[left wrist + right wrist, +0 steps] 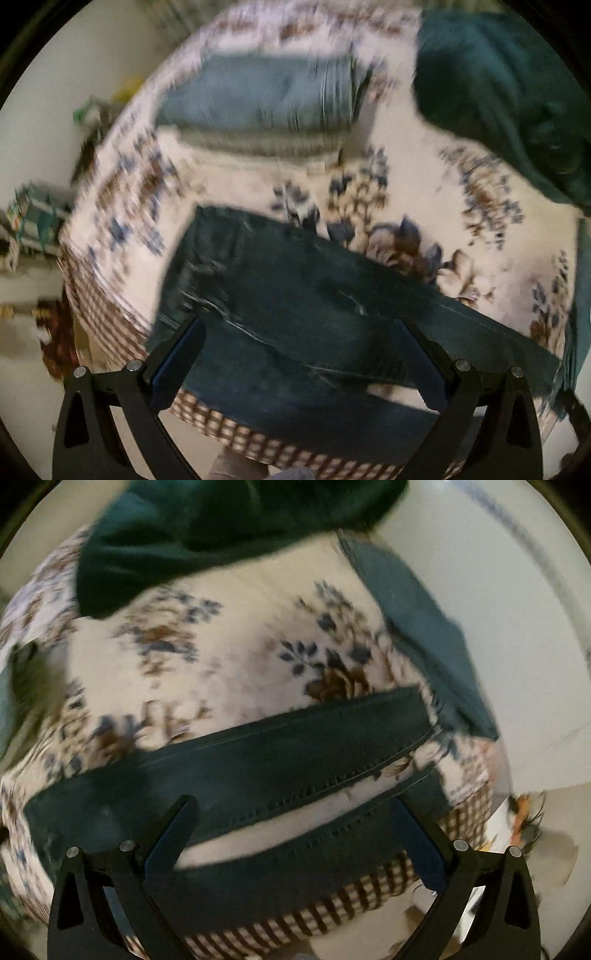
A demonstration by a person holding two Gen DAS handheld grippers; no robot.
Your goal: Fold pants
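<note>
Left gripper point(297, 354) and right gripper point(295, 834) both spread wide.

Under me there's a floral bedsheet point(406, 173), cream w/ blue and brown flowers, its checked brown border point(369, 890) hanging over the bed edge at the bottom of both views. Upper centre of my left view: a folded stack point(266, 107), blue-grey piece on top, greyish ones beneath, blurred. Upper right there, a dark green cloth point(509, 85) bunched up; same cloth fills the top of my right view point(207, 535). A teal cloth point(424, 627) drapes down the right side. Far left, blurry clutter point(33, 221), can't tell what.
</note>
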